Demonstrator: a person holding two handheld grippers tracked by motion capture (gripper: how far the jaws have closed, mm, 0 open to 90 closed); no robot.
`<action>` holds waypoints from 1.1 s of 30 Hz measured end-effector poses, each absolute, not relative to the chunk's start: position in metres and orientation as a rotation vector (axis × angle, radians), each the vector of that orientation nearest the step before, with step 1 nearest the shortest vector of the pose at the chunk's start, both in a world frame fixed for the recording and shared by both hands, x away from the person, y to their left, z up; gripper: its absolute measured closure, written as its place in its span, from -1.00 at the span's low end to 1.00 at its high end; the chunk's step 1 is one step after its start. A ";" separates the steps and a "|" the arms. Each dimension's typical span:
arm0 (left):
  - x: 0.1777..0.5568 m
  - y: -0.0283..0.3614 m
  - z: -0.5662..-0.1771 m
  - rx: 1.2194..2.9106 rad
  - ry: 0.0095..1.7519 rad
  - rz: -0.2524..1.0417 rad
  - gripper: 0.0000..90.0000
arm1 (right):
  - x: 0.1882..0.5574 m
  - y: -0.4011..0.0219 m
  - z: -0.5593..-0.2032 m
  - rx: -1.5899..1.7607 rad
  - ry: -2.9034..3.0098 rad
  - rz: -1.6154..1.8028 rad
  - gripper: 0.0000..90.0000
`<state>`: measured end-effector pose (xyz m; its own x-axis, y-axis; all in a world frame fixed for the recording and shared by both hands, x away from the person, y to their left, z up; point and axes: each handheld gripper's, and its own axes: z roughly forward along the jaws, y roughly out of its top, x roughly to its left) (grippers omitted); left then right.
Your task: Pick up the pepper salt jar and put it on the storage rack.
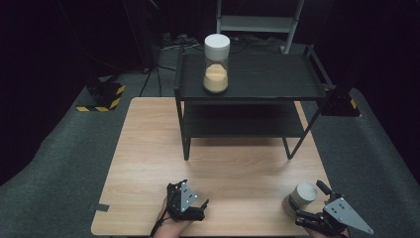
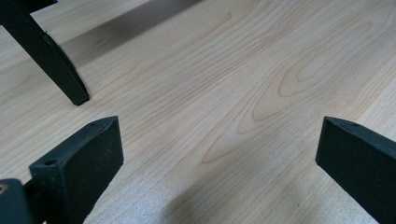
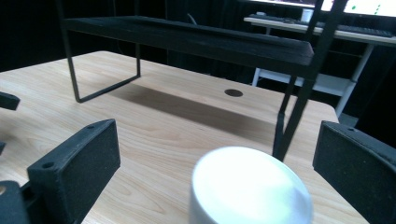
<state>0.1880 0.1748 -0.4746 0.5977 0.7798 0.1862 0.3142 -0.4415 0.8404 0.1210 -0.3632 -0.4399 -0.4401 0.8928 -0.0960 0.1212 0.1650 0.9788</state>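
Left gripper (image 1: 190,204) low over the near edge of the wooden surface (image 1: 148,148), fingers spread wide, nothing between them. Right gripper (image 1: 311,203) at the near right corner, fingers released and flanking a small white-lidded jar (image 1: 300,197), not touching. Taller lidded jar (image 1: 216,63) of tan powder stands on the black shelf (image 1: 267,79) top. No readable writing.
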 end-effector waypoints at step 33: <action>0.188 0.175 -0.474 2.027 0.847 0.729 -0.97 | 0.133 -0.387 -0.481 1.073 1.766 1.394 -0.41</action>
<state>0.1884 0.1751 -0.4744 0.6090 0.7693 0.1931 0.3059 -0.4524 0.8377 0.1331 -0.3868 -0.4812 -0.4637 0.8860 0.0040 0.2097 0.1054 0.9721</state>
